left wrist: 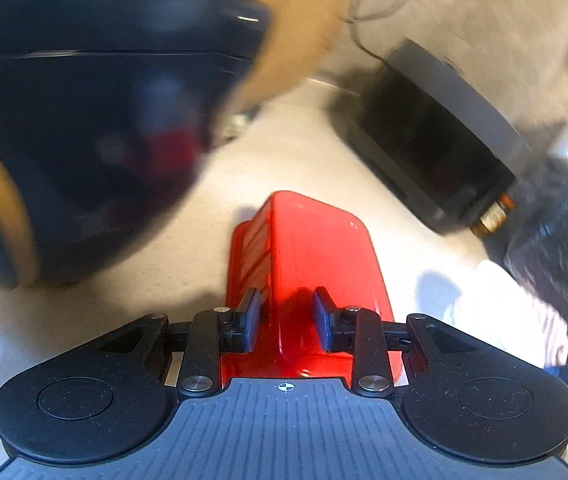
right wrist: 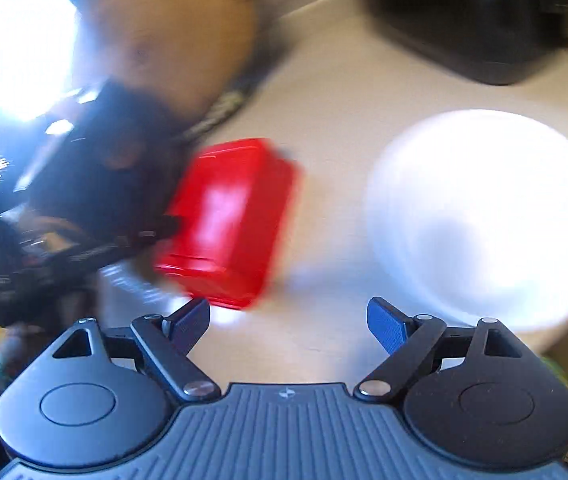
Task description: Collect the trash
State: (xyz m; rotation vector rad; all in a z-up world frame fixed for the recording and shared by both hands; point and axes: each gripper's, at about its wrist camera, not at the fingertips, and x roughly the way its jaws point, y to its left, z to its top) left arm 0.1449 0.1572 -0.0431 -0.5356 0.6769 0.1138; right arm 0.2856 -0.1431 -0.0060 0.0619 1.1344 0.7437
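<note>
Left wrist: red container (left wrist: 304, 264) between left gripper (left wrist: 286, 320) jaws, pads clamped on it.
Right gripper (right wrist: 288, 320) jaws apart, empty; next, judged: carry container off the surface (right wrist: 332, 100).

No words, brand names or numbers can be read in either view; both are blurred, and the red container (left wrist: 304, 264) shows no legible label.

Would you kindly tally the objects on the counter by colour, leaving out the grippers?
Red: 1, the red container
White: 1, the white bowl
Black: 1, the black appliance
Total: 3; other shapes are too blurred to count.
</note>
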